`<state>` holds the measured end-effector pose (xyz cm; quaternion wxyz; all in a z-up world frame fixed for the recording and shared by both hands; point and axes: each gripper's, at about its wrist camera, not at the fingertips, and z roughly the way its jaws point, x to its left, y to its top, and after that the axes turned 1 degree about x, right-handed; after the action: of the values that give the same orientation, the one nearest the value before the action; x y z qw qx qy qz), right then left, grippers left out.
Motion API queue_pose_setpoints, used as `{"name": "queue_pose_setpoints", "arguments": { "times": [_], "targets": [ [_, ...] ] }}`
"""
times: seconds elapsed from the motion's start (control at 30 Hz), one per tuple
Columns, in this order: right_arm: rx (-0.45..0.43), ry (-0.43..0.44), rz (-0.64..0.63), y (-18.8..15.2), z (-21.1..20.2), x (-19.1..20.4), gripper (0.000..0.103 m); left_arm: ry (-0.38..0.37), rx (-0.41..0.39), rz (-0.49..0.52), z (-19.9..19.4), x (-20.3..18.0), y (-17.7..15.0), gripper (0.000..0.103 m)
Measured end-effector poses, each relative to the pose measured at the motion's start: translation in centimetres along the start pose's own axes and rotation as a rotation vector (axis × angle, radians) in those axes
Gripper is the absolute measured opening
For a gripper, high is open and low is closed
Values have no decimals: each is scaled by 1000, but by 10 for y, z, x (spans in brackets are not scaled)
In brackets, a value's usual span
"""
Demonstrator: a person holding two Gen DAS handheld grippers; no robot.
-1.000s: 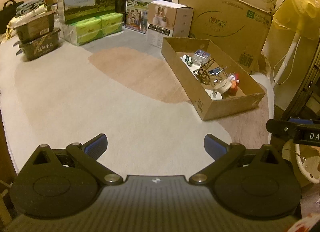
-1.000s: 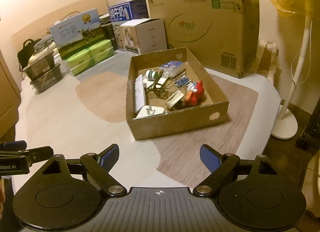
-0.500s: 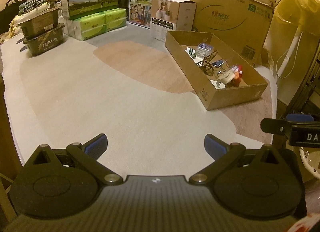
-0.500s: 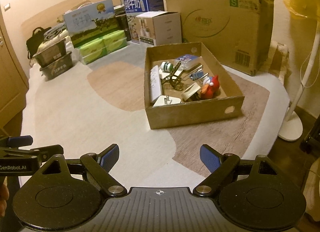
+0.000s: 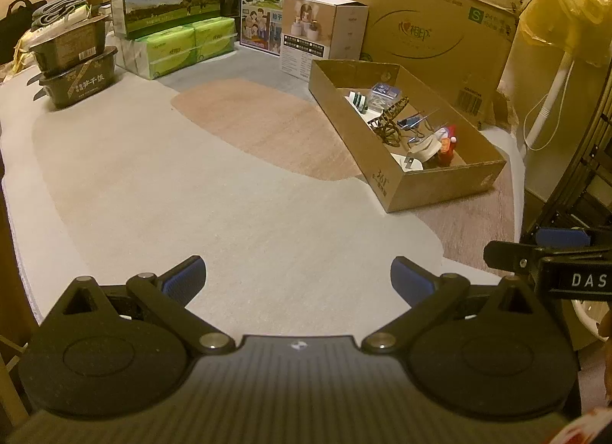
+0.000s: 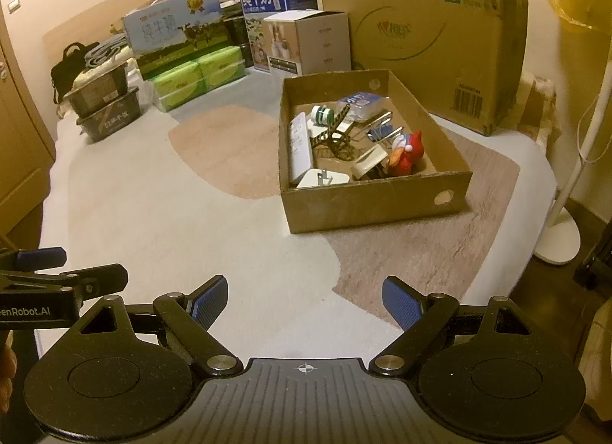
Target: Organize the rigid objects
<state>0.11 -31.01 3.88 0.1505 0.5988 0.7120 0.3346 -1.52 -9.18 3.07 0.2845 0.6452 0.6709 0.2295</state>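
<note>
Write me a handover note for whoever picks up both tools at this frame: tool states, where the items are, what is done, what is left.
Left tool: open, empty, above the rug.
Right tool: open, empty, above the rug.
Items: all in the shallow cardboard box on the rug: white power strip, plug adapter, green-capped bottle, binder clips, red toy.
Done: nothing visibly sorted; the contents lie jumbled.
Left: approach the box and start picking.

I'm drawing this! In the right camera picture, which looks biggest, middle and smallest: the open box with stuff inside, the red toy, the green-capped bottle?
1. Open box, by far the biggest.
2. Red toy.
3. Green-capped bottle, smallest, though it lies farther back, which may shrink it a bit.
</note>
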Motion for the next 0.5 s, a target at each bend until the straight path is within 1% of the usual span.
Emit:
{"name": "queue_pose_setpoints", "arguments": {
  "times": [0.5],
  "targets": [
    [0, 1, 8, 0, 0, -1, 87, 1, 8, -3, 4, -1, -1, 102]
  ]
}}
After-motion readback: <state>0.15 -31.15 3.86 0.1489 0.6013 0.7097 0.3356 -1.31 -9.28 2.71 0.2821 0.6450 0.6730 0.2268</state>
